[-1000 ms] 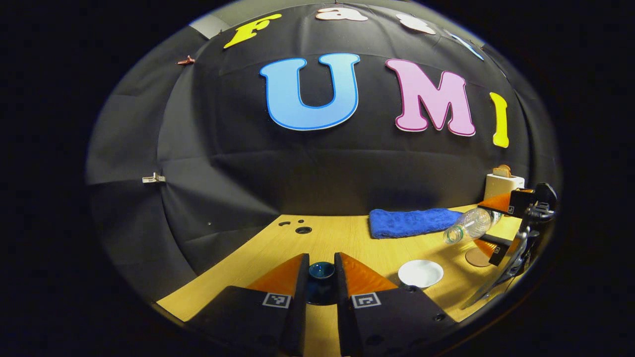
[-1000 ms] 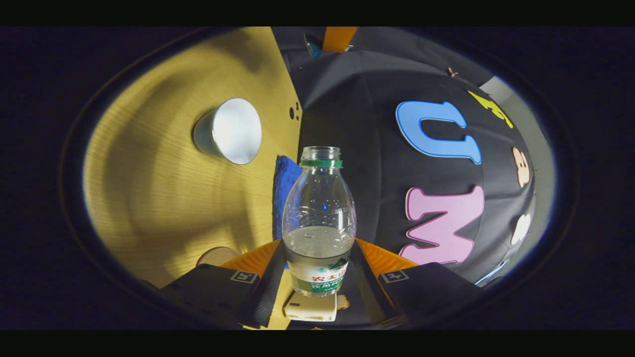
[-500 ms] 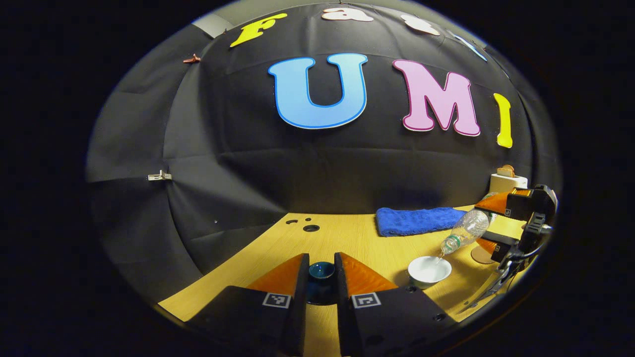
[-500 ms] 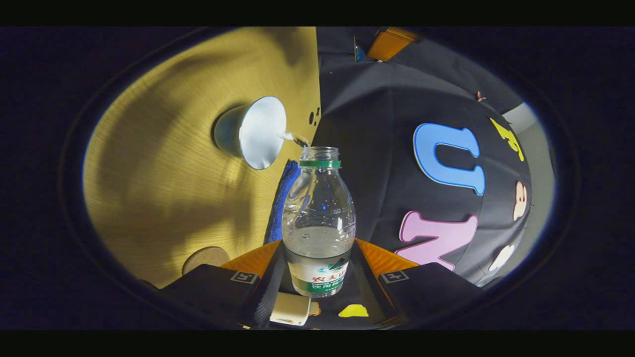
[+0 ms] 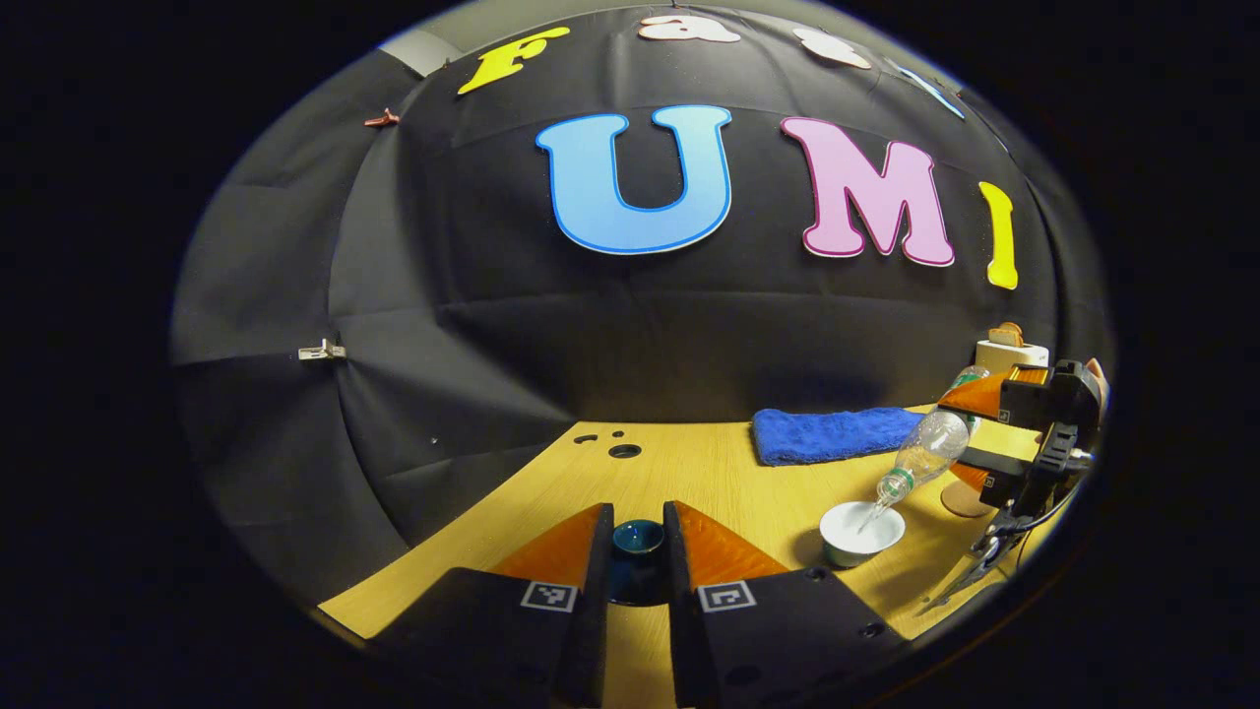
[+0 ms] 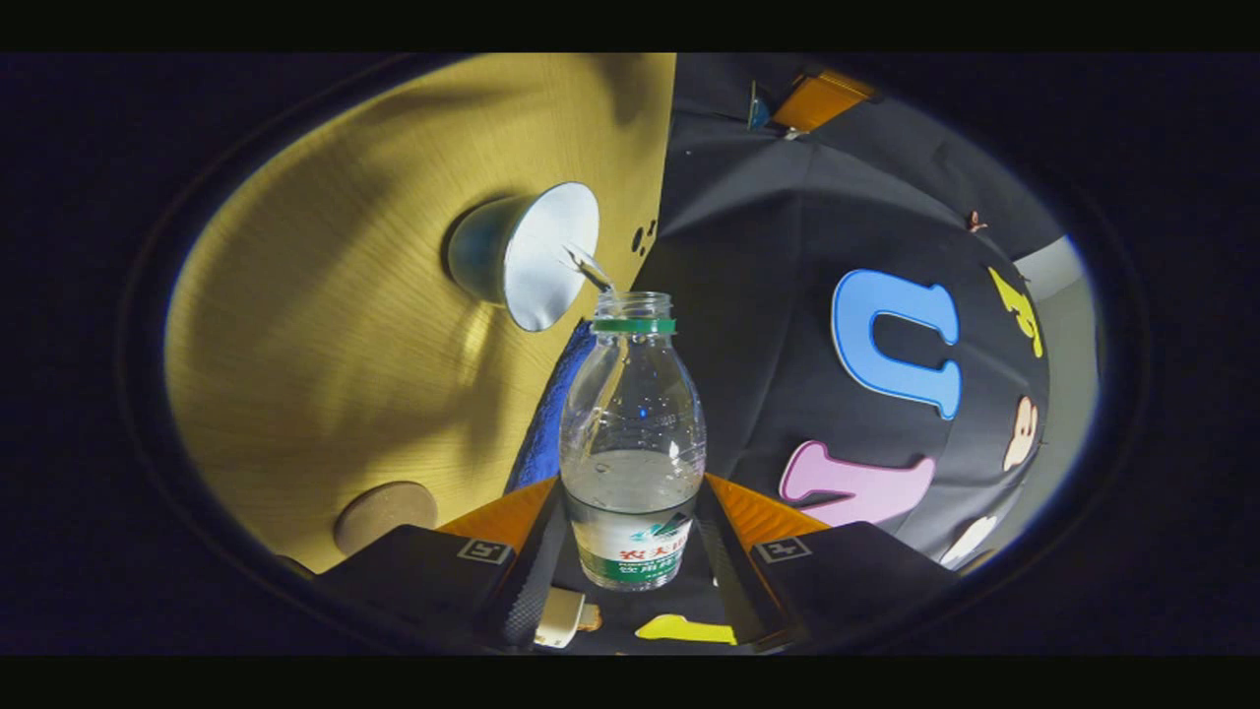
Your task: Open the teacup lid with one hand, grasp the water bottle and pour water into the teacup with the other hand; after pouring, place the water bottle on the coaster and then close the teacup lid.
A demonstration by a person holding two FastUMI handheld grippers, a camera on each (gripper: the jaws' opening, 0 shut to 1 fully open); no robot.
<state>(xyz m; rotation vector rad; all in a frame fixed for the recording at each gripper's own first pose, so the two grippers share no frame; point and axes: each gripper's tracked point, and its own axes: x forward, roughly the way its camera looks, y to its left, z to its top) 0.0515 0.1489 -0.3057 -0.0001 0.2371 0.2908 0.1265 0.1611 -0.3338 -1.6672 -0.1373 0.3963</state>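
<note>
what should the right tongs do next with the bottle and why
Probably hold the tilt briefly, then right the water bottle: a stream runs from its mouth into the open teacup, the right tongs grip it, and the coaster waits bare.

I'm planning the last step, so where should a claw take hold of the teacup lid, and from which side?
Grip the teacup lid by its small raised knob, coming straight down from above. That knob stands proud of the lid's dome, narrow enough for two fingers. The left claw holds it that way now, one finger on each side, clear of the teacup.
</note>
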